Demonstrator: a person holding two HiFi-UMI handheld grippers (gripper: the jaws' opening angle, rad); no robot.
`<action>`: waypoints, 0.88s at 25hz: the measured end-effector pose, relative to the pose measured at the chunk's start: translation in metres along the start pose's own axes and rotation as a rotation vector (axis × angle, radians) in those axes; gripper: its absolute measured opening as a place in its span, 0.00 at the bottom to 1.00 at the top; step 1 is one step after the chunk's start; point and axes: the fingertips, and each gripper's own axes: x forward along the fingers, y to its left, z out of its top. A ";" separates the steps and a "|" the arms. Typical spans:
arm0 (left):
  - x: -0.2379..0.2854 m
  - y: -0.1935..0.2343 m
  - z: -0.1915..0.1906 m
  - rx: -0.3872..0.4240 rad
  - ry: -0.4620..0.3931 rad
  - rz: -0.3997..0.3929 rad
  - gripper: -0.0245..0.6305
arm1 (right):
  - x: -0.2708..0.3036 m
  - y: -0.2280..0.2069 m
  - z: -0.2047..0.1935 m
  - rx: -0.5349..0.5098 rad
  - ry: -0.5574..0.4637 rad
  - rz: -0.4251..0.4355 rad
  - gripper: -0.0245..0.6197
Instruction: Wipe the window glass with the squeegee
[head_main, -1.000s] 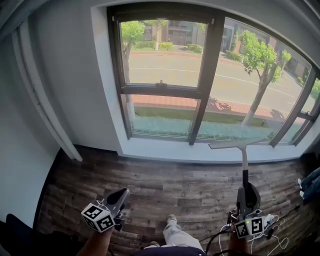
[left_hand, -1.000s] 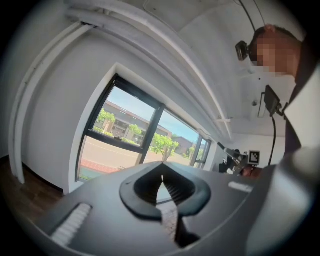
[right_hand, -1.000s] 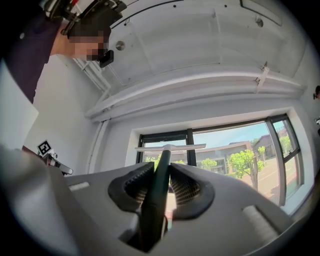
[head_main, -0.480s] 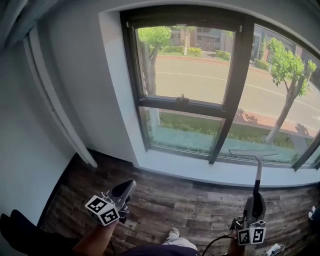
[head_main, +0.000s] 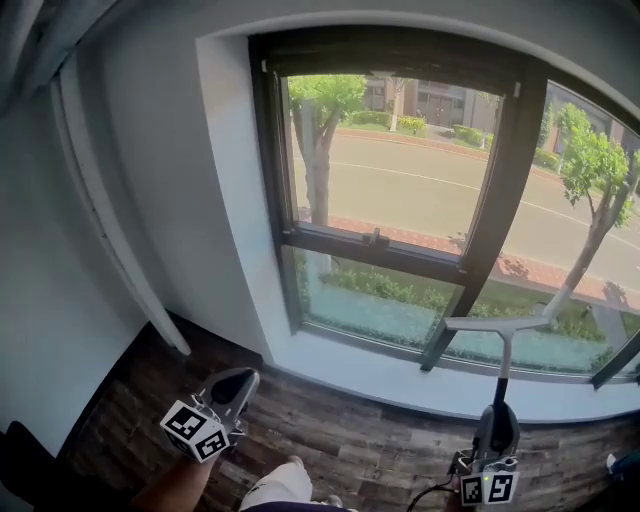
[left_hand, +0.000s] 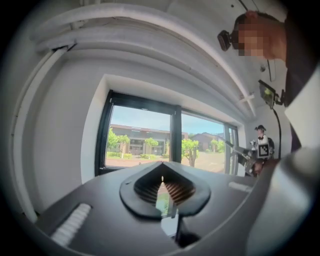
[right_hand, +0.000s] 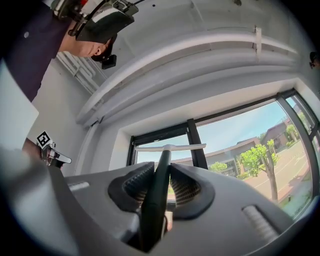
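Note:
The squeegee (head_main: 503, 352) has a pale T-shaped blade (head_main: 497, 324) on a white stem and a dark handle. It stands upright in front of the lower window glass (head_main: 385, 310), near the dark centre mullion (head_main: 487, 215). My right gripper (head_main: 497, 425) is shut on its handle at the lower right; the handle (right_hand: 156, 192) shows pinched between the ribbed pads and the blade (right_hand: 169, 147) above. My left gripper (head_main: 238, 381) hangs at the lower left over the floor, shut with nothing in it; its jaws (left_hand: 162, 190) meet in the left gripper view.
The window has a dark frame (head_main: 270, 190) with a latch (head_main: 375, 238) on the horizontal bar and a white sill (head_main: 400, 375) below. White wall (head_main: 160, 190) lies to the left, with a white strip (head_main: 110, 240) slanting down it. Dark wood floor (head_main: 340, 440) runs underfoot.
The head view has swung upward and left, so more of the upper pane shows. The squeegee has risen with the right gripper, its blade now higher against the lower pane. The left gripper has dropped slightly.

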 end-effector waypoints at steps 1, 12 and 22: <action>0.009 0.006 -0.004 -0.013 0.003 -0.004 0.04 | 0.008 -0.001 -0.004 -0.005 0.008 -0.003 0.20; 0.150 0.112 0.002 -0.029 -0.007 -0.150 0.04 | 0.120 0.007 -0.039 -0.034 0.016 -0.137 0.20; 0.252 0.206 0.012 0.018 0.035 -0.279 0.04 | 0.216 0.038 -0.062 -0.054 0.011 -0.244 0.20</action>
